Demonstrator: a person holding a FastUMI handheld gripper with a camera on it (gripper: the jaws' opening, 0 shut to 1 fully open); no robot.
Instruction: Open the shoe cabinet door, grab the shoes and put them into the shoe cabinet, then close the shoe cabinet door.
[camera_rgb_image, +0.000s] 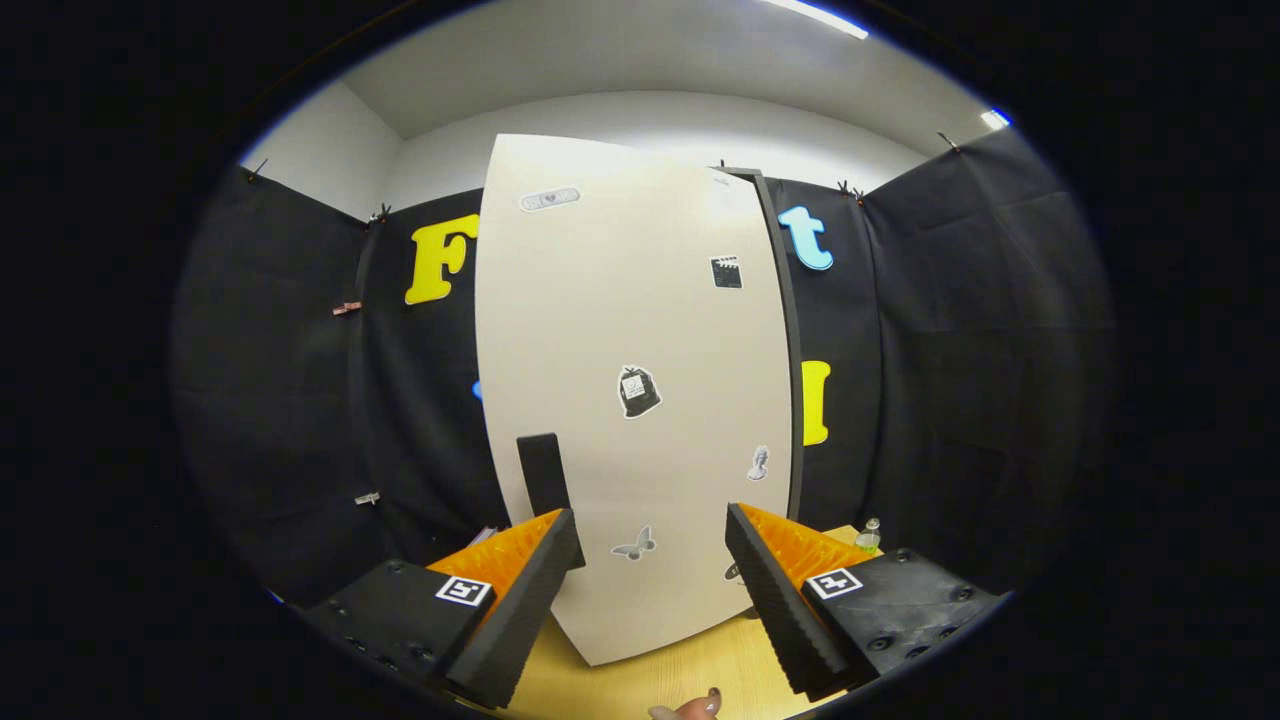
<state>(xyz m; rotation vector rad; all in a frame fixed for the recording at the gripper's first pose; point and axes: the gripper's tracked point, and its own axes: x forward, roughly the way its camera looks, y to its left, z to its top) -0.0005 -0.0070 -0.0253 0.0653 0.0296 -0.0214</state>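
With nothing held between its fingers, the gripper (650, 580) is spread wide above the wooden floor (650, 675). A fingertip (690, 708) pokes in below. Just ahead stands the shoe cabinet door (630, 400), pale with stickers, its dark handle (543, 475) beside the left finger. A small bottle (868, 536) sits past the right finger.

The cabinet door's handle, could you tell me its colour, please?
Black, on the cream door: handle, gripper view.
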